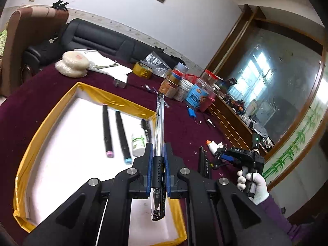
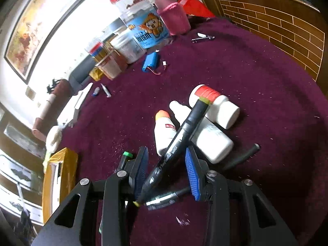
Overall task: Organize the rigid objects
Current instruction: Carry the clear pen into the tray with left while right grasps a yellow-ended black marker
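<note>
My left gripper is shut on a clear ballpoint pen with a black grip, held above the right edge of a gold-rimmed white tray. In the tray lie two black markers, a small white bottle and a black pen. My right gripper is open; a black marker with a yellow-green tip lies slanted between its pads, resting on white bottles on the maroon cloth. The right gripper also shows in the left wrist view, held by a white-gloved hand.
Jars, a blue tub and a pink flask stand at the table's far side. A blue battery pack, nail clippers, another pen and a green-tipped marker lie on the cloth. Tape roll and papers lie beyond the tray.
</note>
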### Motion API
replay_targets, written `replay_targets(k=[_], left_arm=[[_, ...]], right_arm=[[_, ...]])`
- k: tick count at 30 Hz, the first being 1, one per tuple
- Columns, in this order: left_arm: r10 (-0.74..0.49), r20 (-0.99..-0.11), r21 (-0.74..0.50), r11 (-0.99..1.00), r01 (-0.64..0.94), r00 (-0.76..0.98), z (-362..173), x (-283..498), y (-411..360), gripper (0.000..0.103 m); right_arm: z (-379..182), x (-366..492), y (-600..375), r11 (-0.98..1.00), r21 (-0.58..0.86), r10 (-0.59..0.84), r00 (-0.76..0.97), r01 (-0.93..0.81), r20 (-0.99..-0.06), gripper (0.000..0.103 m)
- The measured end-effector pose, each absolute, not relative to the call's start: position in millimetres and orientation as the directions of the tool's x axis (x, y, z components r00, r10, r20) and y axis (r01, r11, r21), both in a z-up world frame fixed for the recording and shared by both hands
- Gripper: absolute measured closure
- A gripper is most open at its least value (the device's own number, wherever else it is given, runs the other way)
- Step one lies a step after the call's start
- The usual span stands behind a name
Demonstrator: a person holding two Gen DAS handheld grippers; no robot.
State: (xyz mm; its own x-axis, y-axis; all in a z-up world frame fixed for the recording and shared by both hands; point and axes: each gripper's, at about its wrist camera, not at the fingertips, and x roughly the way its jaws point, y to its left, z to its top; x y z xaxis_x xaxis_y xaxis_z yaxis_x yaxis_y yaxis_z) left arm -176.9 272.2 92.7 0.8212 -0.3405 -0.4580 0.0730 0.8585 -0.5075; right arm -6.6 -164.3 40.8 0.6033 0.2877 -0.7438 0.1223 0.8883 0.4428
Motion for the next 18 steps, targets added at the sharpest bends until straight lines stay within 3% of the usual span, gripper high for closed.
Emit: replay_targets(k=[1,2,9,18], left_arm=[[-0.335,-0.458,-0.51,0.858,0.065,0.824,92,-179,276,0.095],[-0.328,-0.459,-0.513,0.857,0.055,0.826,90,-180,280,0.095],[-0.279,-0.498,-0.509,0.861,-0.017,0.821,78,-180,306,0.095],[-0.249,-0.62,-0.494,0.861,-0.124,0.744,56,-131,337,0.095]], right_arm=[[40,-4,-162,0.89,0.437,0.279,0.601,0.131,-0.749,0.083],[37,-3,-163,0.882,0.449,0.286,0.598,0.141,-0.749,0.085],[52,-23,-165,0.824,0.557,0.394,0.603,0.102,-0.694,0.09],[112,-43,-90,0.762,0.623,0.606,0.536,-0.179,-0.587,0.09]])
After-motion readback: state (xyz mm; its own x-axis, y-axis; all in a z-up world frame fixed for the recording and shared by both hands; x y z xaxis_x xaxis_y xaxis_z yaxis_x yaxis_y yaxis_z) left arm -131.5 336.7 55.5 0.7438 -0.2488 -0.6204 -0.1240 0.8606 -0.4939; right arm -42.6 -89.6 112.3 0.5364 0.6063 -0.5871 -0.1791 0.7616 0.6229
